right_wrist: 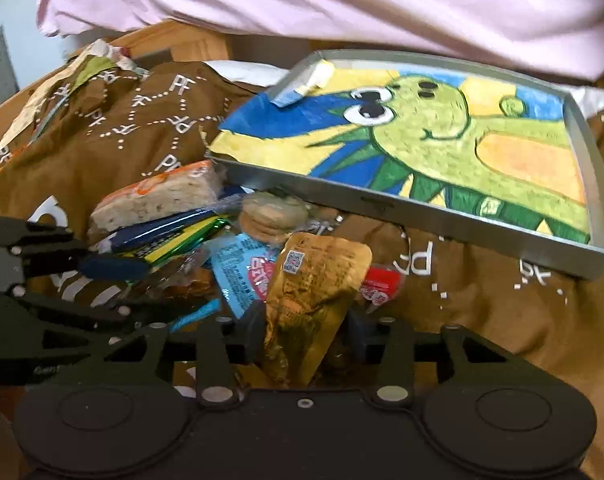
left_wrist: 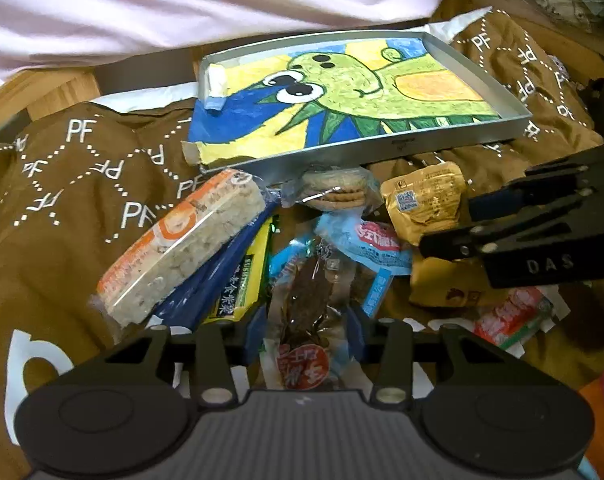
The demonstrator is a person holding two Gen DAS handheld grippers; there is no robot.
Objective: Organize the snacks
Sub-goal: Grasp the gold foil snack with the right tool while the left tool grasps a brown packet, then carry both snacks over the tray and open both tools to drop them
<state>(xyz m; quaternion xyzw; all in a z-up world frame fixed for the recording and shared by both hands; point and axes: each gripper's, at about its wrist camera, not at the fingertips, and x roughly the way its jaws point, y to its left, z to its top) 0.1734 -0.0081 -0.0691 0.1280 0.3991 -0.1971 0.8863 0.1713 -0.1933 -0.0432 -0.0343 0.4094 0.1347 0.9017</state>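
Observation:
A clear packet of dark brown dried snack with a red label (left_wrist: 306, 312) sits between the blue pads of my left gripper (left_wrist: 306, 332), which is shut on it. In the right wrist view, my right gripper (right_wrist: 306, 330) is shut on a gold pouch (right_wrist: 314, 280) with a QR code, which tilts up out of the pile. From the left wrist the same gold pouch (left_wrist: 422, 200) shows at the right gripper (left_wrist: 446, 226) tips. The left gripper (right_wrist: 150, 292) enters the right wrist view from the left. A metal tray (left_wrist: 342, 156) (right_wrist: 382, 204) lined with a dinosaur drawing lies just behind the pile.
Loose snacks lie on brown PF-printed fabric (left_wrist: 82, 184): a rice bar in an orange wrapper (left_wrist: 182, 248), wrapped cookies (left_wrist: 334, 188), a light blue packet (left_wrist: 374, 248), a blue and yellow-green packet (left_wrist: 238, 280), a red-and-white packet (left_wrist: 510, 316). A person's pink garment (right_wrist: 342, 0) hangs behind the tray.

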